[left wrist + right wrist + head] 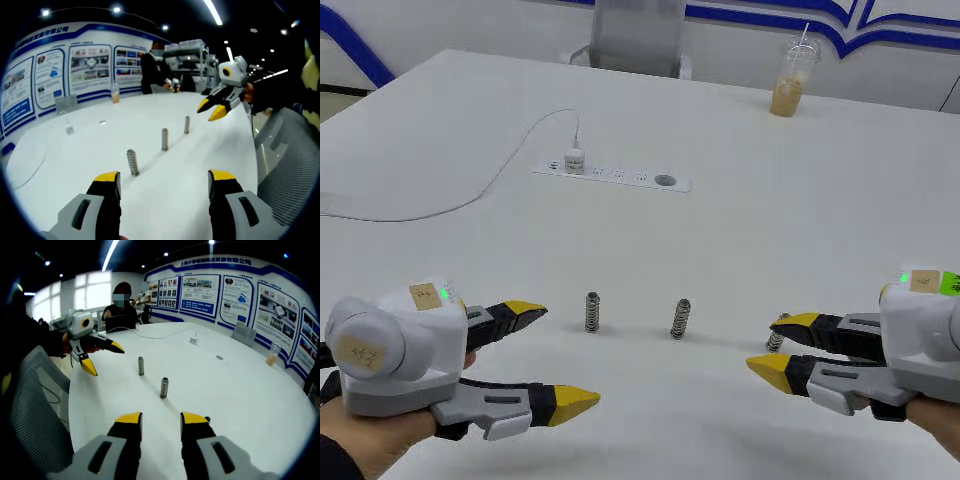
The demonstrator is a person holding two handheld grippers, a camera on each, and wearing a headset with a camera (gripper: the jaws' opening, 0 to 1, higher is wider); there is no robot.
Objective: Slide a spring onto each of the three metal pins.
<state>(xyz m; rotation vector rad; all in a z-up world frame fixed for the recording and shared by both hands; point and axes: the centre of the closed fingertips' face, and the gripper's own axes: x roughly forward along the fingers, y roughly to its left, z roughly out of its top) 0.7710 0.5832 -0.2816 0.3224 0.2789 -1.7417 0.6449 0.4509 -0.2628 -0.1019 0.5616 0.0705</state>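
Three small metal springs stand upright in a row on the white table: the left spring, the middle spring and the right spring, which is half hidden behind a jaw. Whether pins run inside them I cannot tell. My left gripper hovers open to the left of the row, nothing between its yellow-tipped jaws. My right gripper is open at the right end, beside the right spring. In the left gripper view the springs recede towards the right gripper.
A white power strip with a plug and cable lies mid-table. An iced drink cup stands at the far right, a grey chair behind the table. A person sits across the room.
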